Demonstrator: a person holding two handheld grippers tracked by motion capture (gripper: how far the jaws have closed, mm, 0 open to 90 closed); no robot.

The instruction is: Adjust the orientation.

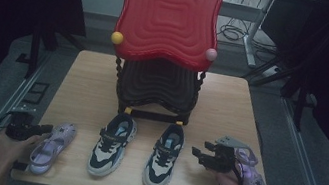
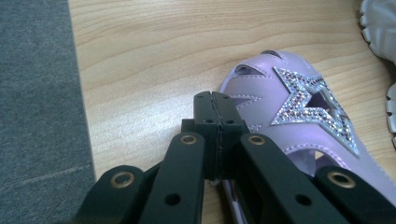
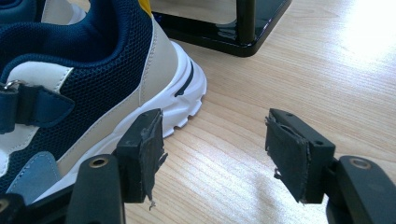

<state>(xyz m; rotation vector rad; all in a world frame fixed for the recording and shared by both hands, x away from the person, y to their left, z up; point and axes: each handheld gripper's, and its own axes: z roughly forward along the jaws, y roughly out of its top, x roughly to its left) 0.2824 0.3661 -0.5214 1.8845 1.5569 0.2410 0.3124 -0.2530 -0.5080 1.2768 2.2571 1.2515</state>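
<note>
Scene: four shoes are lined up along the lower part of the high view on the wooden table point(image 1: 92, 85), in front of a black rack point(image 1: 157, 94) topped by a red wavy tray point(image 1: 167, 17).
Left tongs point(image 1: 47, 128): they are being held shut with nothing between them, the two jaws pressed together, tips resting just beside the left purple sandal point(image 1: 53, 146).
Left tongs, close view: the closed tongs point(image 2: 214, 99) are seen near the centre of the frame, at the edge of the sandal's toe point(image 2: 299, 126), where a glittering star patch point(image 2: 314, 103) is sewn on.
Right tongs point(image 1: 199, 149): they are standing wide open and empty, at lower right of the high view, between the right sneaker point(image 1: 164, 156) and the right purple sandal point(image 1: 251, 174).
Right tongs, close view: the open tongs point(image 3: 215, 149) are pointed at bare table beside the sneaker's heel point(image 3: 107, 88).
Handling, sandal: it is judged to be light and soft, the smooth upper likely to be slippery and to fold under pressure.
Where to grip: the cut-out toe rim or the heel strap is judged best, one jaw inside; the star patch is better avoided, as stones could be scraped off.
Handling, sneaker: it is judged bulkier and firmer; the padded heel collar is being offered as the natural hold.
</note>
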